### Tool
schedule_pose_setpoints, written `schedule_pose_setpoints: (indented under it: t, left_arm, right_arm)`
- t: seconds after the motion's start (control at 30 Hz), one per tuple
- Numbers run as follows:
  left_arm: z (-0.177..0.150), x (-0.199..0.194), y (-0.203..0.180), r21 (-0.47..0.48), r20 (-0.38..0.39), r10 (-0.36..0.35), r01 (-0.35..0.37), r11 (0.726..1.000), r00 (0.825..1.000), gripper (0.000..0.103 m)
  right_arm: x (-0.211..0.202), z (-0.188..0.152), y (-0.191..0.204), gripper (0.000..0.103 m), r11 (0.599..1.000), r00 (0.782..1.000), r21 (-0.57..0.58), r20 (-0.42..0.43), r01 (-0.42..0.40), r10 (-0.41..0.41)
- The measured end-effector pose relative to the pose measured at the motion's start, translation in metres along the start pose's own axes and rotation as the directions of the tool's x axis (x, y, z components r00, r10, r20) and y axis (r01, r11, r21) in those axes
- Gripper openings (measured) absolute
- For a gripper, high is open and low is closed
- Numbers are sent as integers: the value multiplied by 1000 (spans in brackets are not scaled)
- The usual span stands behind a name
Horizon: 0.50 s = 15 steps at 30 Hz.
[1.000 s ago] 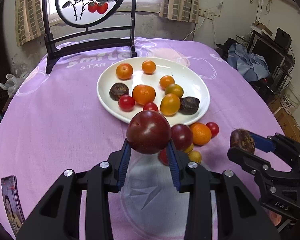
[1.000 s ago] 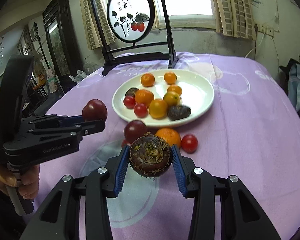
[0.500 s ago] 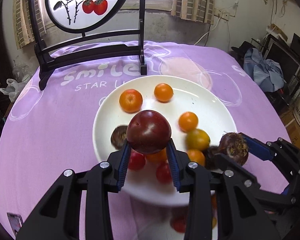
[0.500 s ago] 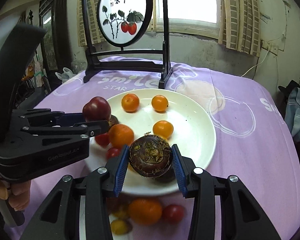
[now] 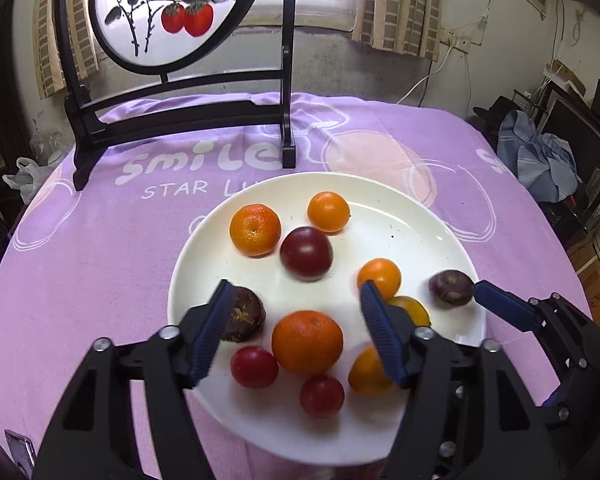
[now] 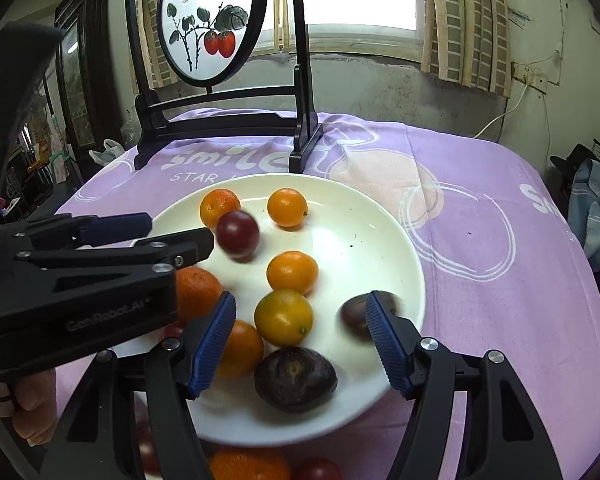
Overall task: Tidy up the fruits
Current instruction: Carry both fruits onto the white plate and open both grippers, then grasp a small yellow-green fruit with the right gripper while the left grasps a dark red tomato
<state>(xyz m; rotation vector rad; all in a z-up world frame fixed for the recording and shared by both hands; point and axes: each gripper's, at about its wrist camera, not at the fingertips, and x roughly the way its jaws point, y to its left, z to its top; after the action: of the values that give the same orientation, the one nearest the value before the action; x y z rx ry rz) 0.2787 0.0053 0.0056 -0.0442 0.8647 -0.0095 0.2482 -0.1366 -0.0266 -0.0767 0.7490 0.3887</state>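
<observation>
A white plate (image 5: 440,232) on the purple cloth holds several oranges, red tomatoes and dark brown fruits. My left gripper (image 5: 296,332) is open and empty above the plate's near side. The dark red plum (image 5: 306,254) lies on the plate beyond it, blurred; it also shows in the right wrist view (image 6: 237,234). My right gripper (image 6: 300,340) is open above the plate's near right rim. The dark brown fruit (image 6: 360,314) lies blurred by its right finger (image 6: 384,340); it also shows in the left wrist view (image 5: 450,288). Another brown fruit (image 6: 295,378) lies near the rim.
A black wooden stand (image 5: 180,120) with a round painted screen stands behind the plate. An orange (image 6: 248,464) and a red tomato (image 6: 318,470) lie on the cloth in front of the plate. A phone (image 5: 18,452) lies at the near left.
Both grippers moved forward over the plate and opened. The plum left the left gripper and the brown fruit left the right gripper; both now lie on the plate.
</observation>
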Motion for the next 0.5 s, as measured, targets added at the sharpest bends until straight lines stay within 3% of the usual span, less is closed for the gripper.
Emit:
schedule_pose_setpoints:
  t: [0.27, 0.5]
  left_arm:
    - [-36, -46, 4, 3, 15, -23, 23, 1000, 1000, 80]
    - [-87, -78, 15, -17, 13, -23, 23, 1000, 1000, 87]
  right_arm:
    - [-46, -27, -11, 70, 1000, 1000, 29, 22, -7, 7]
    - [-82, -65, -14, 72, 1000, 1000, 20, 9, 7, -7]
